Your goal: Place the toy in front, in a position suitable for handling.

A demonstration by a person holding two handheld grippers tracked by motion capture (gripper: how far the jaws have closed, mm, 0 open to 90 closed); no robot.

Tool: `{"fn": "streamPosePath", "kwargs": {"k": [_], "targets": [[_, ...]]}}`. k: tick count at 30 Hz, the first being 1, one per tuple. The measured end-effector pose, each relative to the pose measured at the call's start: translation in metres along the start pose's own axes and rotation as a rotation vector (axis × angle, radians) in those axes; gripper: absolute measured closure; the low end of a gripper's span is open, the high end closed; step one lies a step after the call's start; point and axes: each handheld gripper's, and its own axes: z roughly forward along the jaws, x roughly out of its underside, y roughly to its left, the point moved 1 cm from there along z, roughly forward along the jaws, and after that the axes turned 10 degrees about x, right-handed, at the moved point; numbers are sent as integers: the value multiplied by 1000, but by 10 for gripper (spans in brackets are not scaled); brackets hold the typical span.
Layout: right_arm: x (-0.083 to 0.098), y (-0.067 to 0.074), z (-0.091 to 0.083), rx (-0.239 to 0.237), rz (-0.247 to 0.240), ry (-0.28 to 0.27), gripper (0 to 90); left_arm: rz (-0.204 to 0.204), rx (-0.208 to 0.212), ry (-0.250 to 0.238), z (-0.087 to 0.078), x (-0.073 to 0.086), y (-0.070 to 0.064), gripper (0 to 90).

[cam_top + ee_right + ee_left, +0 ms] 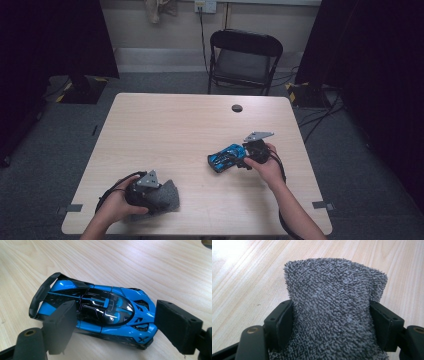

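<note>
The left claw (pixel 150 192) sits near the front left corner of the counter (pixel 165 125), close to the front edge. Its two black jaws squeeze a grey cloth (pixel 334 307) from both sides. The cloth bulges up between them, and its far end pokes out past the jaw tips over the wood. The right claw (pixel 245 155) is on the right side of the counter, with some bare wood between it and the right edge. A blue and black toy car (pixel 100 312) lies crosswise in its jaws. One jaw is at the wing end and the other at the nose end; they stand wide, and I cannot tell if they press on the car. The middle and back of the counter are bare wood, with lots of room to move. A small dark round spot (pixel 237 108) sits near the back edge. A black chair (pixel 245 60) stands behind the counter.
</note>
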Motion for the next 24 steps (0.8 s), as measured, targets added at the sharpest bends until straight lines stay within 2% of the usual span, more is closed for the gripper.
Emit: {"fn": "streamPosePath", "kwargs": {"k": [8, 14, 20, 24], "targets": [[-6, 9, 7, -16, -20, -7, 179, -1, 0, 1, 0, 0, 1, 262], [-4, 15, 14, -19, -35, 15, 193, -8, -1, -5, 1, -1, 0, 262], [-3, 19, 15, -16, -38, 27, 194, -7, 1, 2, 0, -1, 1, 263], [-3, 24, 15, -23, -50, 16, 207, -11, -5, 2, 1, -2, 0, 262]]}}
